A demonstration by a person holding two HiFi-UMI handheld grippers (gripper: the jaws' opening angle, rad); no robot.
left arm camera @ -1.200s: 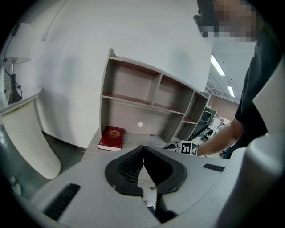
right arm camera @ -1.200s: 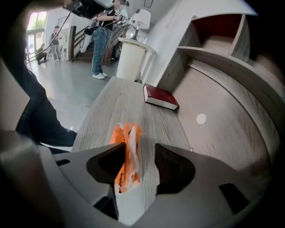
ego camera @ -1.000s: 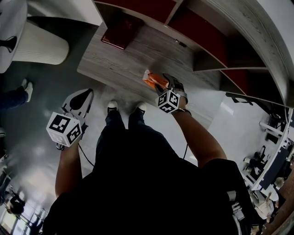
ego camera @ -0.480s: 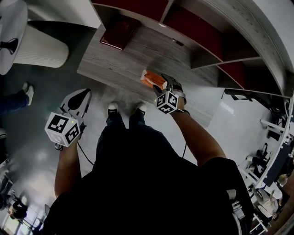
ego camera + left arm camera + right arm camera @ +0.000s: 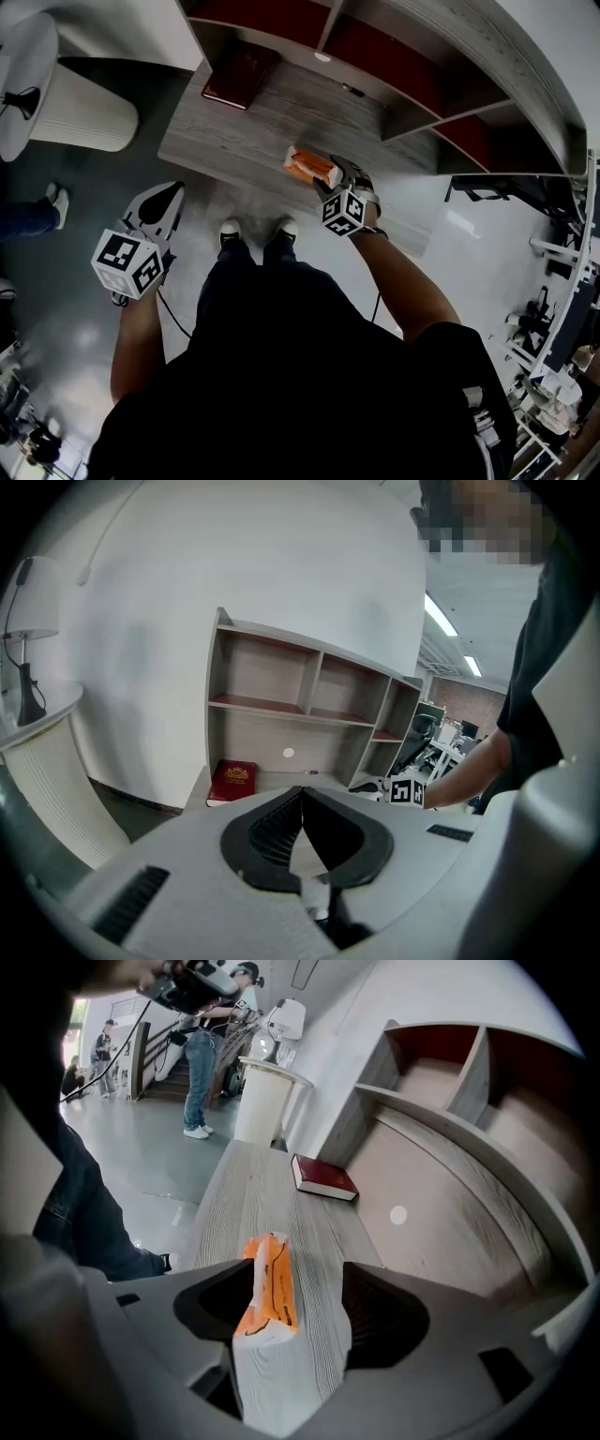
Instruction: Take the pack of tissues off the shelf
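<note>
the pack of tissues (image 5: pixel 267 1283), orange with white ends, lies on the grey wood bottom board of the shelf (image 5: pixel 234 1194), near its front edge. it sits between the spread jaws of the right gripper (image 5: pixel 300 1283), close against the left jaw, with a strip of bare wood between it and the right jaw. whether the left jaw actually touches it cannot be told.

in the head view the right gripper (image 5: pixel 330 178) covers the near end of the pack (image 5: pixel 309 166). its long axis runs along the jaws and along the board, with the far end pointing toward a red book (image 5: pixel 323 1177) lying flat further down.

the left gripper (image 5: pixel 302 794) is held well away from the shelf, its jaws pressed together at the tips with nothing between them.
</note>
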